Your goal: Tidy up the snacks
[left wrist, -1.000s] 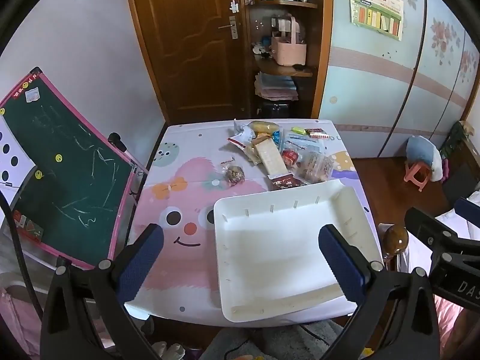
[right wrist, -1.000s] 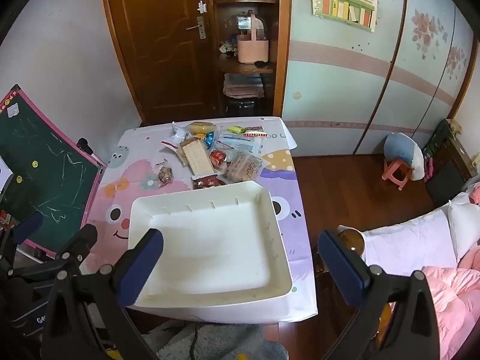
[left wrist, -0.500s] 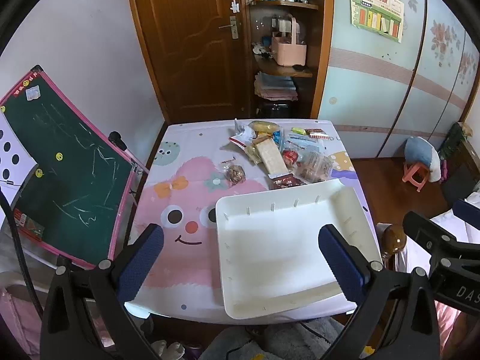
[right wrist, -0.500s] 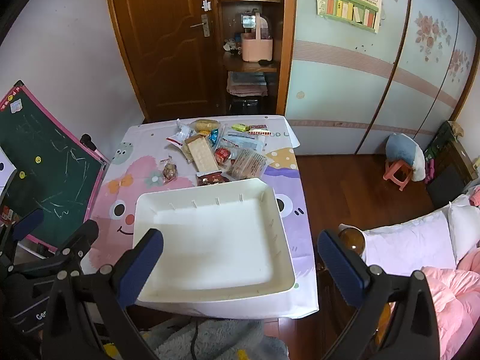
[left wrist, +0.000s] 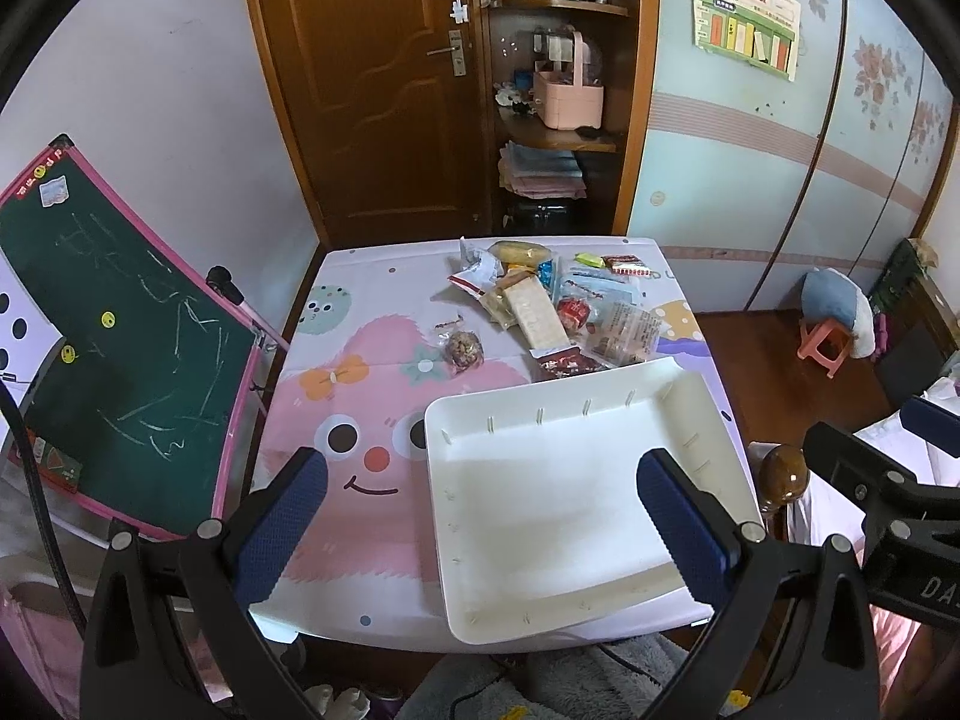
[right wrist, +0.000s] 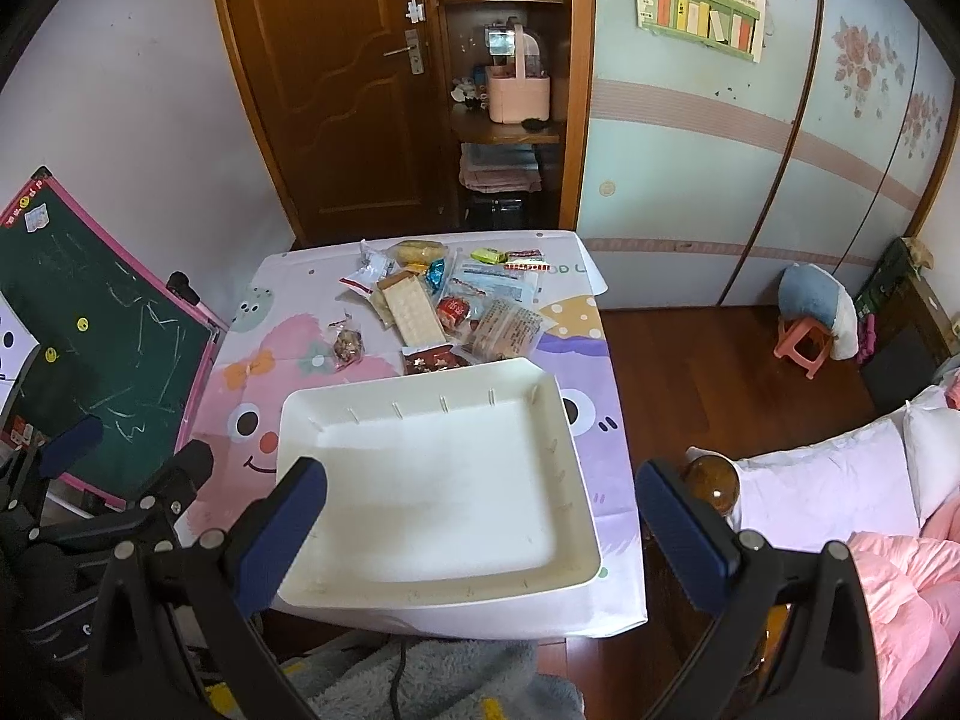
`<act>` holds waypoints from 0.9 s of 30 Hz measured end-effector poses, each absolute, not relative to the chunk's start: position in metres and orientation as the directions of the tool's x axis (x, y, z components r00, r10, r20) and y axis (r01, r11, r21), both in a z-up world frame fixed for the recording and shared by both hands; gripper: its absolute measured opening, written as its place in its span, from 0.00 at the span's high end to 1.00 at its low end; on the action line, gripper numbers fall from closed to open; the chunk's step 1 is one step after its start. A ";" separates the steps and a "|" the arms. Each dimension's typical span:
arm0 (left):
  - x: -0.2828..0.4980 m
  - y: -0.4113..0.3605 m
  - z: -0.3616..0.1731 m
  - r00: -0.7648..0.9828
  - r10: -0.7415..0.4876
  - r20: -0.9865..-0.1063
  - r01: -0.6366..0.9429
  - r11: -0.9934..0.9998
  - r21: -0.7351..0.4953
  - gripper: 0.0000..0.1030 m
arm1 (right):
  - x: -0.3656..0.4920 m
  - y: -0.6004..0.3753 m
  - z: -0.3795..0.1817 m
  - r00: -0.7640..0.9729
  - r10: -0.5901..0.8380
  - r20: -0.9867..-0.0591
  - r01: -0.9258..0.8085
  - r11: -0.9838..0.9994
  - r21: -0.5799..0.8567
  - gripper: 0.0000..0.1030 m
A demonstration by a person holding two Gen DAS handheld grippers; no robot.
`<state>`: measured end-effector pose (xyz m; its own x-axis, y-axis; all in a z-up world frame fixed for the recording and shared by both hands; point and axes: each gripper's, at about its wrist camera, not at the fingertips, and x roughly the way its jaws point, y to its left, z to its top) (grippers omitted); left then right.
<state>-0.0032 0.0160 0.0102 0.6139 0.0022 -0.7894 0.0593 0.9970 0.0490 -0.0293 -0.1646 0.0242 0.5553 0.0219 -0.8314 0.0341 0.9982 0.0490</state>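
Observation:
An empty white tray [left wrist: 690,402] [right wrist: 576,456] lies on the near right part of the table. Beyond it sits a pile of wrapped snacks [left wrist: 540,306] [right wrist: 444,306], with a long cracker pack [left wrist: 534,312] [right wrist: 414,312], a red round snack [left wrist: 573,312] and a small nut ball pack [left wrist: 463,349] [right wrist: 347,343] apart to the left. My left gripper [left wrist: 480,516] is open and empty, high above the table's near edge. My right gripper [right wrist: 480,516] is open and empty, above the tray's near side.
The table wears a cartoon cloth [left wrist: 360,372] [right wrist: 252,372]. A green chalkboard [left wrist: 114,330] [right wrist: 90,324] leans at the left. A wooden door and shelf [left wrist: 552,90] stand behind. A bed with pink bedding [right wrist: 840,510] and a wooden bedpost knob [left wrist: 783,471] are at the right.
Both grippers have risen and pulled back a little, so the table and tray look slightly farther. Nothing on the table has moved.

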 end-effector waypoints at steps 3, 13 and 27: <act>-0.005 0.017 0.010 0.614 0.000 -0.789 0.060 0.997 0.047 0.00 | -0.027 -0.163 0.024 0.551 0.027 -0.834 0.033 0.998 0.054 0.00; -0.002 0.016 0.008 0.614 -0.002 -0.789 0.063 0.997 0.047 0.00 | -0.024 -0.161 0.022 0.549 0.033 -0.835 0.038 0.997 0.065 0.00; 0.025 0.037 0.012 0.628 -0.049 -0.777 0.136 0.989 0.048 0.00 | -0.011 -0.136 0.028 0.580 0.000 -0.814 0.078 0.995 0.056 0.00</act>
<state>0.0253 0.0371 0.0119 0.6280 -0.0488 -0.7766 0.1364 0.9895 0.0481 -0.0105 -0.1363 0.0278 0.5804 0.0004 -0.8144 0.0782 0.9953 0.0563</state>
